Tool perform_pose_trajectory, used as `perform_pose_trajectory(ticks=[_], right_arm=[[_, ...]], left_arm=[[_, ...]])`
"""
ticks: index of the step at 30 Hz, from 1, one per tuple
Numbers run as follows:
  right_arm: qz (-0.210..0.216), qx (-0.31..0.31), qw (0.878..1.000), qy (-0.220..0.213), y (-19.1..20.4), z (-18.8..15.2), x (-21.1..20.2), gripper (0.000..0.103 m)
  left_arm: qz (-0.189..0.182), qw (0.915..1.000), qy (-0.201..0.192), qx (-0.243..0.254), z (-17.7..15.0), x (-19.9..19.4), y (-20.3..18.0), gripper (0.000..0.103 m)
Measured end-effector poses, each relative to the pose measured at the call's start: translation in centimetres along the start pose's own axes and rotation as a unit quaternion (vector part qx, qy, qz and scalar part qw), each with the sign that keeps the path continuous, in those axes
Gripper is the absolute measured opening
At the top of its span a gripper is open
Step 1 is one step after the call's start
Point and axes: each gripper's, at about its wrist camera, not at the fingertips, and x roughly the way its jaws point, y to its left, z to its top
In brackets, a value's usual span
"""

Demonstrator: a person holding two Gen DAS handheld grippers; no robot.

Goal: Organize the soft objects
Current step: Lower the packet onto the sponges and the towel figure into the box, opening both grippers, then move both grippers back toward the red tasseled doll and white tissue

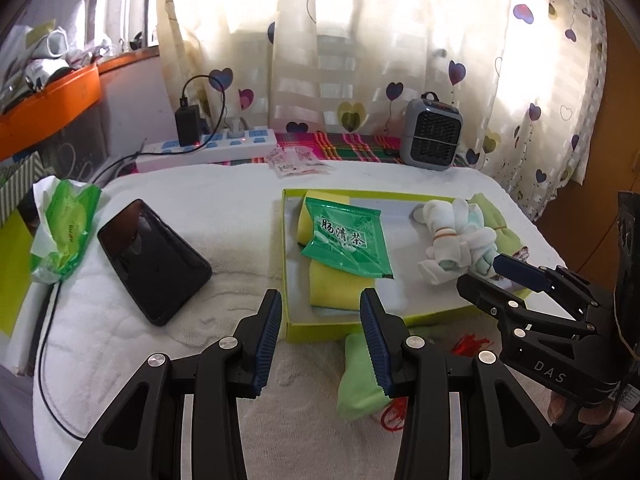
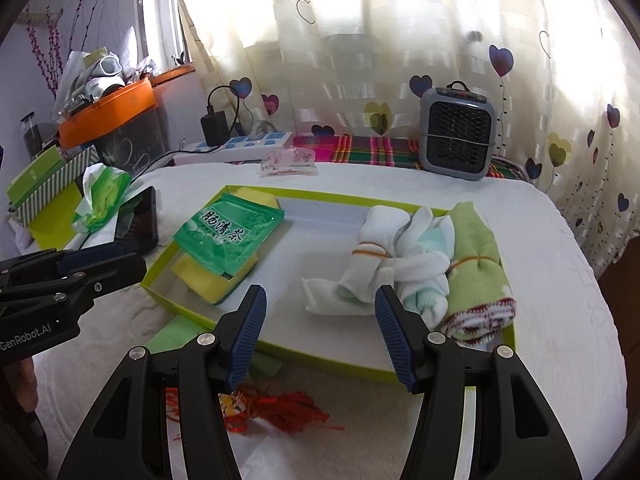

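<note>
Both sets of fingers stand apart and empty: the left gripper (image 1: 320,340) hovers over the near edge of the yellow-green tray (image 1: 285,264), the right gripper (image 2: 320,334) over the tray's front rim (image 2: 320,354). Inside the tray, a green tea packet (image 2: 226,236) lies on a yellow sponge cloth (image 2: 200,280) at the left; banded white socks (image 2: 368,268) and a rolled green towel (image 2: 478,276) sit at the right. Outside, on the white-towelled surface (image 2: 560,300), a folded light-green cloth (image 1: 358,380) and a red tassel (image 2: 280,406) lie just before the tray. Looks like we're between picks; next the fingers should drop onto that loose cloth, pinch it and lift it over the rim
</note>
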Motion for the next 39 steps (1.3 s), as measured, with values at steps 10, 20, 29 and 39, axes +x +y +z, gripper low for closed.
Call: perform_pose_trajectory(ticks=[10, 20, 29, 39], right_arm=[[0.019, 0.023, 1.0, 0.003, 0.1, -1.8, -1.8, 0.059], [0.037, 0.043, 0.998, 0.021, 0.5, -4.2, -2.9, 0.064], [0.053, 0.036, 0.996, 0.058, 2.5, -6.1, -2.4, 0.064], [0.038, 0.025, 0.995, 0.09, 3.5, -7.0, -1.1, 0.064]], left_arm=[[-0.012, 0.9996, 0.003, -0.025, -2.2, -1.2, 1.1, 0.039], [-0.02, 0.9986, 0.02, -0.046, -4.3, -1.1, 2.3, 0.039], [-0.023, 0.998, 0.024, -0.053, -5.3, -1.2, 2.9, 0.04], [-0.034, 0.9975, 0.032, -0.053, -5.7, -1.1, 2.8, 0.041]])
